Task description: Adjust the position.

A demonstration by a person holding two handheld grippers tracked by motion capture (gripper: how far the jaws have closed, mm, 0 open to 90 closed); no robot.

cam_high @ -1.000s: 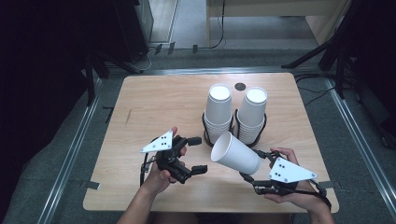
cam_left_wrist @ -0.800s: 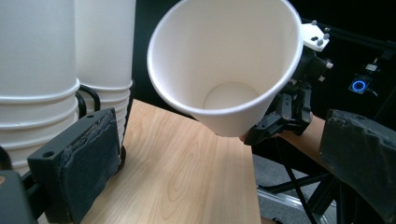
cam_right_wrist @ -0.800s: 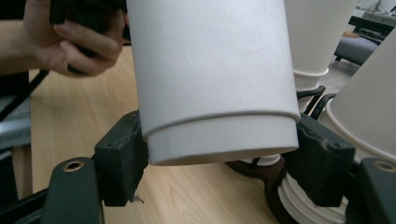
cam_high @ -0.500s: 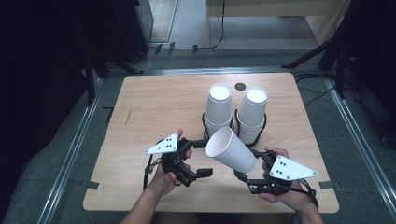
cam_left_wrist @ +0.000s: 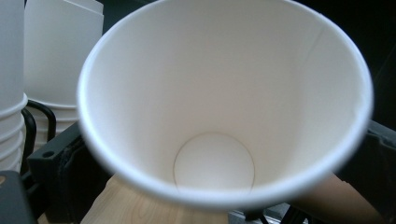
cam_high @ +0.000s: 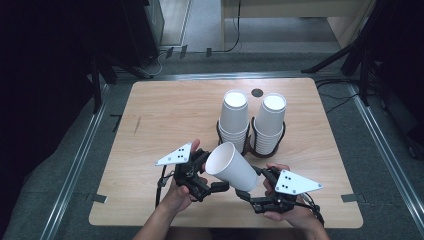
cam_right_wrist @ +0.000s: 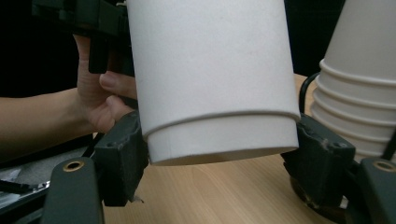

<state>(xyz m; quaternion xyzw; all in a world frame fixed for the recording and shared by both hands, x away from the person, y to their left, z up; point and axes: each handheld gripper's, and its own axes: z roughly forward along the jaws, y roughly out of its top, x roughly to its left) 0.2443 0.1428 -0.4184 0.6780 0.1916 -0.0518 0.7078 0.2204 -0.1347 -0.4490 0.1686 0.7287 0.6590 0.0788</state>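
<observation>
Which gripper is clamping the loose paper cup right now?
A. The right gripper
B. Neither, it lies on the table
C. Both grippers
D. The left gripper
A: the right gripper has its jaws pressed on the base end of the paper cup, while the left gripper sits beside the cup's open mouth.

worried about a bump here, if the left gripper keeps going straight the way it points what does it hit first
Most likely the white paper cup held by the right gripper. The left gripper points at its open mouth, close ahead in the left gripper view. Exact depth is unclear.
</observation>
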